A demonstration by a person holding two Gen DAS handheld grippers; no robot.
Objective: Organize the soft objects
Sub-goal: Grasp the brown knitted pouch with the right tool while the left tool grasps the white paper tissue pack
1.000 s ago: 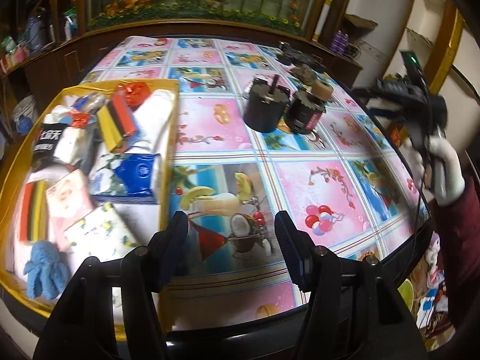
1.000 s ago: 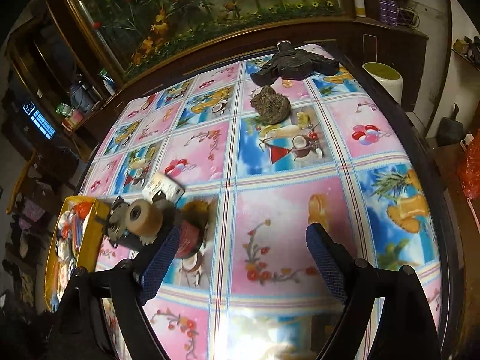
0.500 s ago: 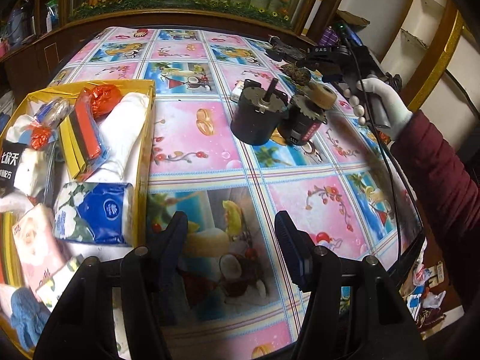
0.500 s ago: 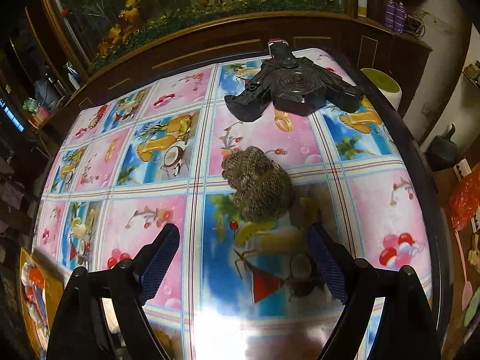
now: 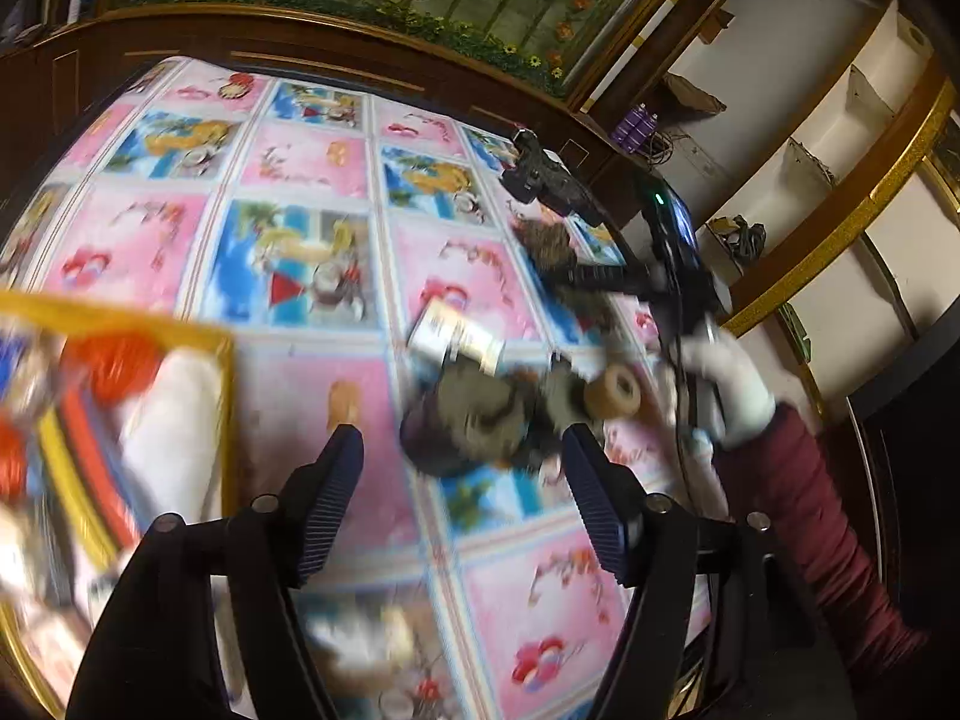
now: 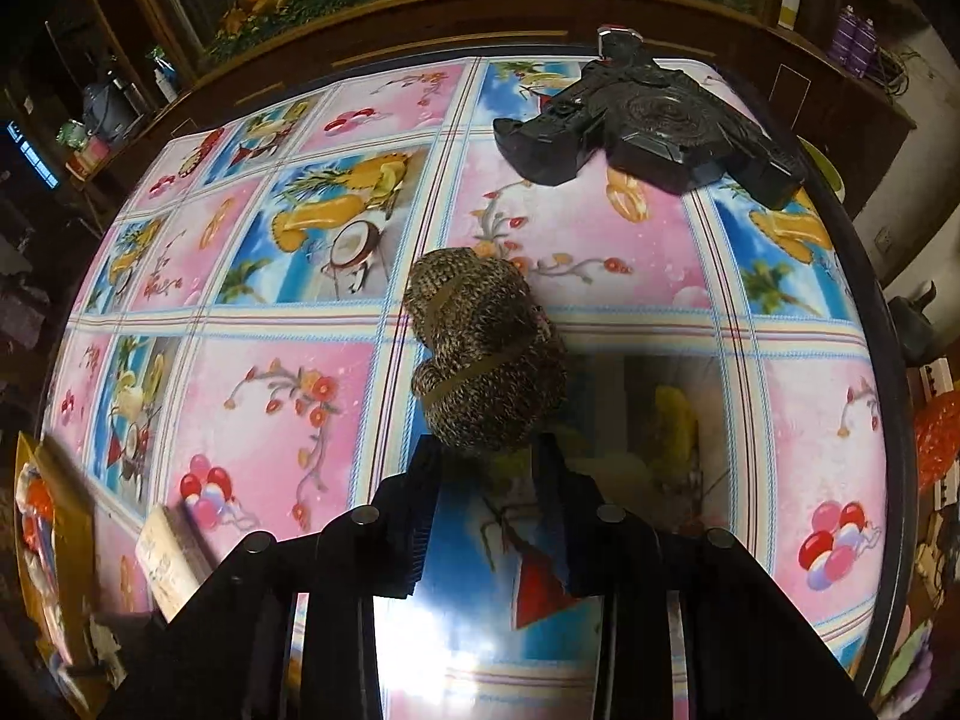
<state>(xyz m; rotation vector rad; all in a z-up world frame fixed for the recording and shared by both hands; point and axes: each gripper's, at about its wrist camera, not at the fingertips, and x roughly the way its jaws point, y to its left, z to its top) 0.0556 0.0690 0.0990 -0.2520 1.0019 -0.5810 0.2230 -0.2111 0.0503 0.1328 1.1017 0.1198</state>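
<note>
1. Left wrist view, pretty smeary from blur: the left claw (image 5: 462,468) sits at 6 o'clock with its jaws a good way apart. They've just been opening a bit more, and nothing is between them, only the patterned worktop (image 5: 300,372).
2. Just past its fingertips there's a dark drum-shaped gadget (image 5: 468,426) with a tan roll (image 5: 612,390) beside it. A small white box (image 5: 456,339) lies right behind those.
3. Over at 9 o'clock the yellow tray (image 5: 225,396) is stuffed with soft stuff, with a red bundle (image 5: 111,360) near its far corner. Too blurred to name the rest.
4. Toward 2 o'clock a white-gloved hand (image 5: 729,387) on a maroon sleeve (image 5: 804,516) carries the right claw (image 5: 591,276), which is down on the brown knitted plush (image 5: 549,240).
5. Right wrist view, much sharper: the right claw (image 6: 489,462) at 6 o'clock has just squeezed in, and its pads pinch the near end of the brown knitted plush (image 6: 480,354).
6. The plush lies mid-worktop (image 6: 282,396), long axis running roughly 6 to 12 o'clock with a slight lean to 11. Narrower end points away, fat end sits in the claw.
7. A black three-armed gadget (image 6: 648,120) sits at about 1 o'clock near the far edge, well apart from the plush.
8. The yellow tray (image 6: 57,516) peeks in at 8 o'clock, with the white box (image 6: 162,558) just beside it.
</note>
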